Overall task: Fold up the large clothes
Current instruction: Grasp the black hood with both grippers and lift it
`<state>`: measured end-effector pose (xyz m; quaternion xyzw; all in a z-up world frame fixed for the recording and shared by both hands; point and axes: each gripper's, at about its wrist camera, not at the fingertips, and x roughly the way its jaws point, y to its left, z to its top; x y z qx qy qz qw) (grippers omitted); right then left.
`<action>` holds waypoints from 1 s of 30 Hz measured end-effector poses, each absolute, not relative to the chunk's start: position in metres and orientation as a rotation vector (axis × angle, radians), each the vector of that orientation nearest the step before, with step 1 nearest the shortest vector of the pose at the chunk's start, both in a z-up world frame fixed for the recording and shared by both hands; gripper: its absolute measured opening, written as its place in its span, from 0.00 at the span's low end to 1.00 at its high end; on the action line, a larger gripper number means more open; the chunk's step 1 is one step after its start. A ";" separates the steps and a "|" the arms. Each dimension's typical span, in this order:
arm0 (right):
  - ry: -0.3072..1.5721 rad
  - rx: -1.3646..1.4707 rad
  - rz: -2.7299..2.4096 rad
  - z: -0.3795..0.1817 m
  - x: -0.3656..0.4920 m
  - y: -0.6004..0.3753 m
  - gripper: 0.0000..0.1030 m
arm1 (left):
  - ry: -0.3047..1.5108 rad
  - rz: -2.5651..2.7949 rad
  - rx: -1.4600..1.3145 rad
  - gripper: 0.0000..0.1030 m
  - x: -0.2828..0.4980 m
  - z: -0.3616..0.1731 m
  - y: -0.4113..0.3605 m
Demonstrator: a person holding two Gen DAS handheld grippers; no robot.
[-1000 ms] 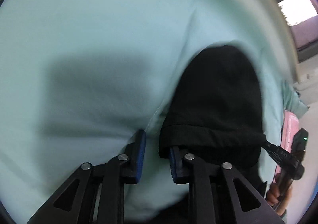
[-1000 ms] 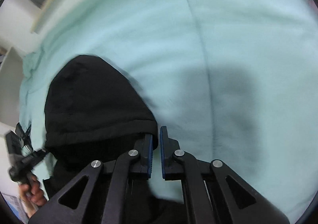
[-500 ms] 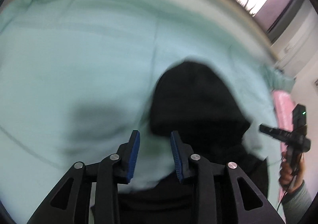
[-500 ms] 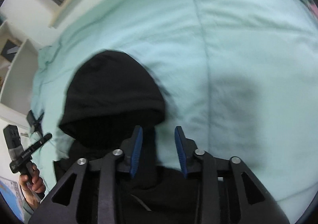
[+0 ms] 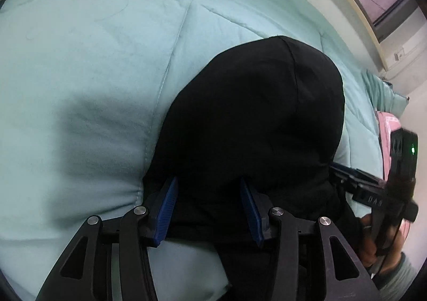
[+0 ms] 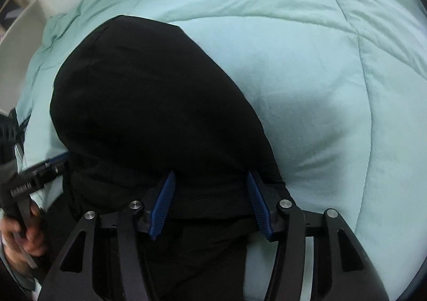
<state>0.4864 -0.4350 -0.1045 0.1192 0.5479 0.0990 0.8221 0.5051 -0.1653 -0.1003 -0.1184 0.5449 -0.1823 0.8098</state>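
Your black fabric hooded garment (image 5: 256, 119) lies on the pale green quilted bedcover (image 5: 88, 66), hood pointing away from you; your left gripper (image 5: 208, 194) and right gripper (image 6: 210, 194) flank its near part.

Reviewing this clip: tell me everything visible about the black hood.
The hood is plain black, soft matte cloth with a seam running over its crown. It lies flat and rounded on the mint quilt, still joined to the black garment below. Both the left gripper and the right gripper stand open over its lower edge, jaws just opened, pads not pressing the cloth. Whether it has drawstrings cannot be seen.
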 end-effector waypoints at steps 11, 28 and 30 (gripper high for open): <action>1.023 0.239 0.278 -0.002 0.516 -0.417 0.59 | 0.984 -0.450 -0.233 0.48 0.492 -0.009 -0.166; 1.095 0.162 0.301 -0.024 0.542 -0.385 0.58 | 1.088 -0.357 -0.192 0.48 0.509 -0.065 -0.166; 1.054 0.163 0.312 -0.004 0.508 -0.404 0.58 | 1.054 -0.393 -0.206 0.48 0.498 -0.046 -0.164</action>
